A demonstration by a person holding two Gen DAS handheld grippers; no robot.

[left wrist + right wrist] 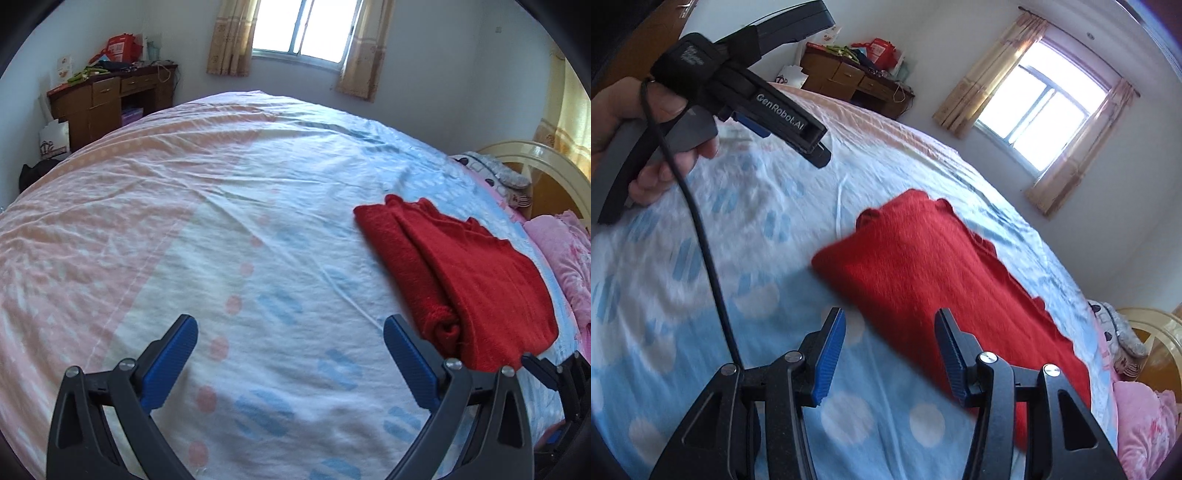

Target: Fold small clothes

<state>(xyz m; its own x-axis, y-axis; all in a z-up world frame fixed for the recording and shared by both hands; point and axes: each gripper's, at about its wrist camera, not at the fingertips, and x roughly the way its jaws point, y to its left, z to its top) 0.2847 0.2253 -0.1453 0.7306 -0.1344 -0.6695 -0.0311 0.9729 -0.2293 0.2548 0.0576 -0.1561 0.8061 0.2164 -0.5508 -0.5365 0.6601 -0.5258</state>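
on the bed (258, 166), folded red garment (465, 273) lies beside both gaping claws.

Red sweater (465, 273): fuzzy matt knit. Bedsheet (221, 206): thin wrinkled cotton. Gripper pads (831, 354): ribbed blue plastic. Desk (107, 99): varnished wood.

bed sheet (229, 206) left: open | right: red garment (461, 273), pillows (565, 254)

"GenRobot.AI" in pale letters on left gripper (792, 114) body
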